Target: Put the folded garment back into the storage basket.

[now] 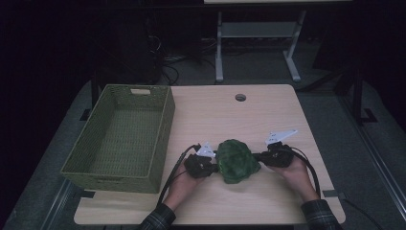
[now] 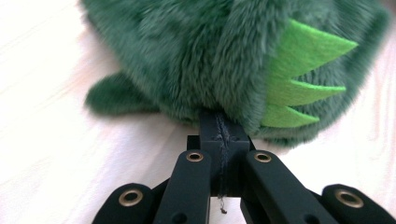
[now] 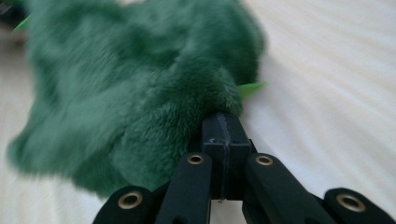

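Observation:
A green plush toy [image 1: 237, 160] with light green felt spikes [image 2: 303, 79] lies bunched on the wooden table [image 1: 225, 115], near its front edge. My left gripper [image 1: 216, 165] comes at it from the left. Its jaws are pressed together, with their tips [image 2: 219, 117] sunk in the fur beside the spikes. My right gripper [image 1: 258, 156] meets the toy from the right, jaws likewise shut and their tips [image 3: 220, 117] buried in the toy [image 3: 121, 93]. How much fur each pinches is hidden. A hand holds each gripper.
A green woven basket [image 1: 165, 139] stands on the table's left side, nothing inside it. A round cable hole [image 1: 240, 97] is near the far edge. Beyond the table are a dark floor and a white desk frame [image 1: 258, 43].

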A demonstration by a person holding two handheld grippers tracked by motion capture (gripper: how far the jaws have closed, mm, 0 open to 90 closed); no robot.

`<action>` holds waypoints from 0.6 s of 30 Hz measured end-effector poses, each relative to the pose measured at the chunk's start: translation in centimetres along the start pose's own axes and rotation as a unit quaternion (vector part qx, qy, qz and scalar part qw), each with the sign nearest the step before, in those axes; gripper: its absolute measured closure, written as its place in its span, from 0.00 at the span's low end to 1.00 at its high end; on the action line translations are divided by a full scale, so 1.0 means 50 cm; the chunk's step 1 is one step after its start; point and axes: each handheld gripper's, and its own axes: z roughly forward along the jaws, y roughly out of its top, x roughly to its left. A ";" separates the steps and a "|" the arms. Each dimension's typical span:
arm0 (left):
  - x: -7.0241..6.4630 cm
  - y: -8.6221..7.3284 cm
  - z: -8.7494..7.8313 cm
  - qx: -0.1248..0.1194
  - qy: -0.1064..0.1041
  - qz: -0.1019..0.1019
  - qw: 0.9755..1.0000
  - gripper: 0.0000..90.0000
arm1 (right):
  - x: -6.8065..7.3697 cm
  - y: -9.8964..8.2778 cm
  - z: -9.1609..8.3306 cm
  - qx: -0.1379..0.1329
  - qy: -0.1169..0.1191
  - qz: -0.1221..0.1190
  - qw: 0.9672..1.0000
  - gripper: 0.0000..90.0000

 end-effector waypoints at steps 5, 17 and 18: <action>0.013 -0.004 -0.010 0.001 0.009 -0.003 1.000 1.00 | 0.024 -0.016 -0.008 0.004 0.010 -0.010 1.000 1.00; 0.013 0.006 -0.070 0.010 -0.014 0.030 0.999 0.63 | -0.008 -0.085 -0.050 -0.008 -0.092 0.056 0.994 0.45; 0.013 0.009 -0.075 0.011 -0.019 0.030 0.999 0.58 | -0.010 -0.092 -0.051 -0.007 -0.104 0.058 0.993 0.42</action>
